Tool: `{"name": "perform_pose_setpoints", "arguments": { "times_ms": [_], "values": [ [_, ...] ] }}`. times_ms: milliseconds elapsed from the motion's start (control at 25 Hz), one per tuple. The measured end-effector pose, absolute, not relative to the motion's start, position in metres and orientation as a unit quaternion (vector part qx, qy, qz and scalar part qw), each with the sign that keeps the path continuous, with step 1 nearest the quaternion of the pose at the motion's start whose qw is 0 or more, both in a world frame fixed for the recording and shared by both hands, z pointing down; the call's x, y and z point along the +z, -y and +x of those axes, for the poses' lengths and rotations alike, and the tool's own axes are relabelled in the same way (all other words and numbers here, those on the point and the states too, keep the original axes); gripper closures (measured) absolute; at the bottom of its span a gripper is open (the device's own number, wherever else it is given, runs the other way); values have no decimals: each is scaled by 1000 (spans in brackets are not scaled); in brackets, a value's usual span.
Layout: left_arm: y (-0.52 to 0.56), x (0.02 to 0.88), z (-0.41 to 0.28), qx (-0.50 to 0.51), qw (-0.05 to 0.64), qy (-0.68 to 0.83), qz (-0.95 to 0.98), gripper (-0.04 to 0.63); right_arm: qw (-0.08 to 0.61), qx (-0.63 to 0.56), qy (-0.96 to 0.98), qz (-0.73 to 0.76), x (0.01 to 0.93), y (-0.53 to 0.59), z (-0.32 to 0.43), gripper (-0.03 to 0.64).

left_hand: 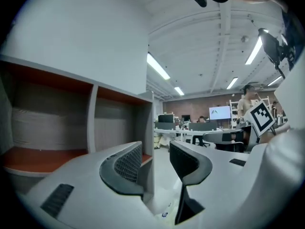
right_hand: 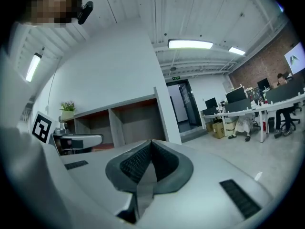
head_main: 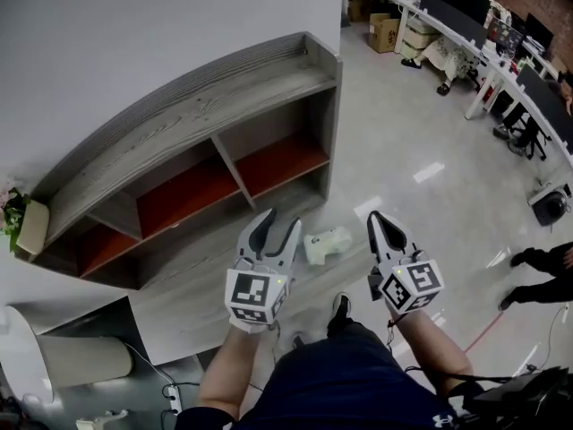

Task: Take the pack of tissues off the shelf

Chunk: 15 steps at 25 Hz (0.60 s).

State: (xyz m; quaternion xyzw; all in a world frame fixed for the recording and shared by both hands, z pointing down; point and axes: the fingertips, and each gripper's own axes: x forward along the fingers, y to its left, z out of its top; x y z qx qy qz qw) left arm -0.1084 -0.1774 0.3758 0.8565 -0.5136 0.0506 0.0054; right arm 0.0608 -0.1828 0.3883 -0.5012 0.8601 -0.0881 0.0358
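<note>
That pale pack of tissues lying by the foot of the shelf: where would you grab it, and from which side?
Probably across its short width, near the middle, coming down from above. The pack of tissues lies flat and low in front of the shelf, so its long edges look free. The left gripper, jaws apart, could take it.

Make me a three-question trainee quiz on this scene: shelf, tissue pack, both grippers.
1. True or false: the tissue pack lies inside a shelf compartment.
2. Of the left gripper and the right gripper, which has its jaws apart? A) left B) right C) both
3. Fill in: in the head view, the plant stands at the shelf's ____ end.

Key
1. False: it lies on the floor in front of the shelf.
2. A: the left is open and empty, and the right is shut on nothing.
3. left
</note>
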Motion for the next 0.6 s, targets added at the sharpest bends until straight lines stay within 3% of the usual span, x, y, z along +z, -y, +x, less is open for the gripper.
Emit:
{"name": "perform_pose_setpoints", "arguments": {
  "times_ms": [320,600],
  "values": [
    [168,331,-140,19,-32,539,842,539,34,-17,-871,-490,343,189,46,606],
    [157,313,-148,6,-47,542,839,557,36,14,-874,-484,323,183,31,606]
  ]
}}
